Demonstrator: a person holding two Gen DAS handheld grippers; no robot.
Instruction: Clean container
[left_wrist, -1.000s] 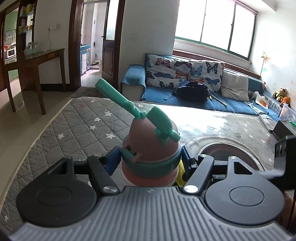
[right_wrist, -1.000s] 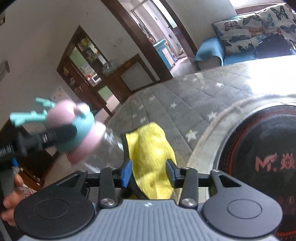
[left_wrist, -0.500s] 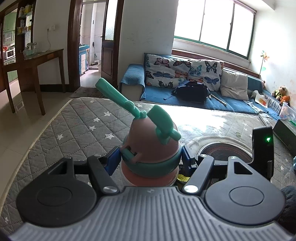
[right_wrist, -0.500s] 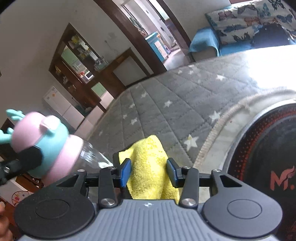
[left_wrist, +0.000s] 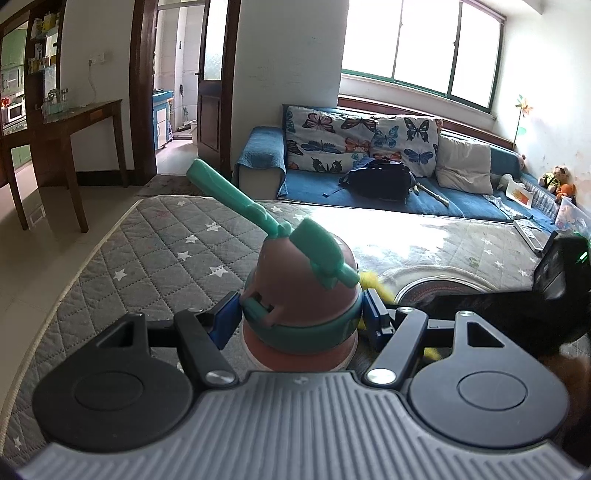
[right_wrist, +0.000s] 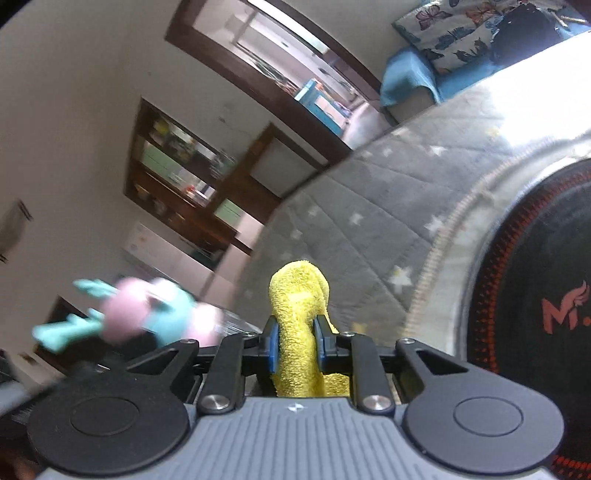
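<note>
Between right tongs (right_wrist: 295, 345), cloth (right_wrist: 297, 314) now pinched

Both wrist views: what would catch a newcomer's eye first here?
In the left wrist view, the pink bottle lid with its teal handle fills the centre, clamped in the left gripper. In the right wrist view, a bright yellow cloth stands bunched in the right gripper, its fingers pressed on it. Under both lies a grey star-quilted cover.
</note>
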